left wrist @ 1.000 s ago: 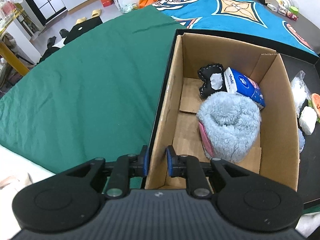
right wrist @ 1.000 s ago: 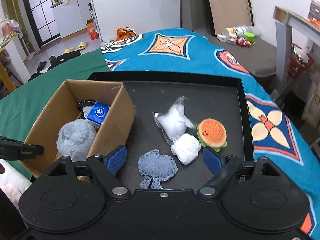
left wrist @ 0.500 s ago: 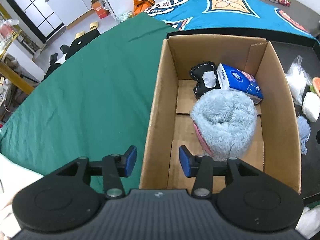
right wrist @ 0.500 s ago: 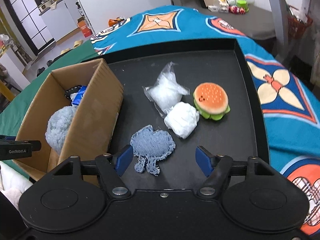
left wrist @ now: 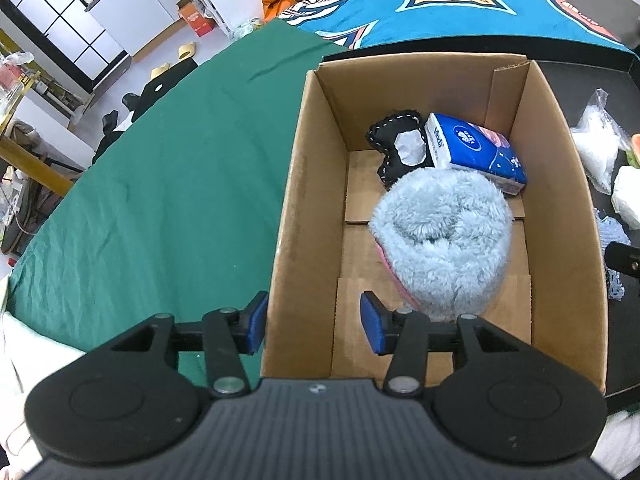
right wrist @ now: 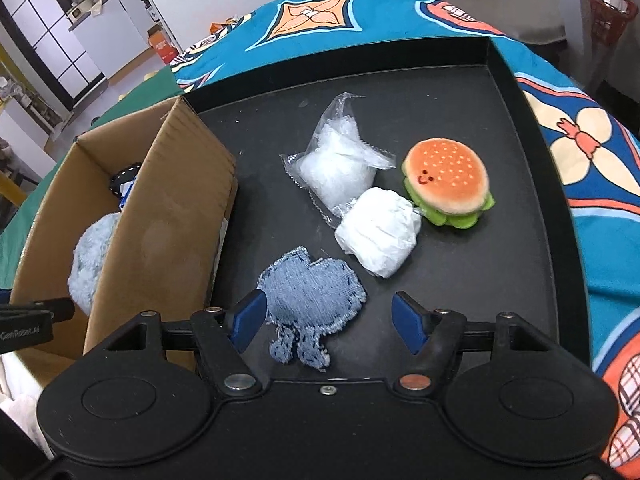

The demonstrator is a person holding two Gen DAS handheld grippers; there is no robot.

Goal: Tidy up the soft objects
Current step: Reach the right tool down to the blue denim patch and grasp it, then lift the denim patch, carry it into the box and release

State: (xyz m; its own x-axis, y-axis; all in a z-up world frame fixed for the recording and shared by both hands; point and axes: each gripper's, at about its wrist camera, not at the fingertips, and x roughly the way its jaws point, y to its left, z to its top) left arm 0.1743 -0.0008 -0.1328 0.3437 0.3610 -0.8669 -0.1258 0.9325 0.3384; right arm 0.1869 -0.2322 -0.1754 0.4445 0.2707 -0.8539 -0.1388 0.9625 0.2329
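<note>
Right wrist view: the right gripper (right wrist: 328,322) hangs with its jaws spread wide and empty over the lower middle of the black tray (right wrist: 532,264). The denim patch (right wrist: 310,300) lies flat between and just ahead of the blue pads (right wrist: 249,318). Above it in the frame sit a white wad (right wrist: 378,236), a clear plastic packet (right wrist: 338,162) and the burger plush (right wrist: 448,180), the three bunched together and touching or nearly so. The cardboard box (right wrist: 160,216) fills the left of the frame.

Left wrist view: the left gripper (left wrist: 314,322) is also open, its pads straddling the box's near left wall without pinching it. Inside lie a fluffy blue bundle (left wrist: 442,240), a tissue pack (left wrist: 476,152) and a black stitched piece (left wrist: 390,148).

Risks, as I judge them: the patch is thin and limp, so the pads may slide over it or catch only a frayed edge, letting it drop. With the box unheld, a nudge from the right could shift it.

Room: the tray's lower right is bare, and the box floor is free along its left side and at its lower edge. The raised tray rim and tall box wall must be cleared from above.
</note>
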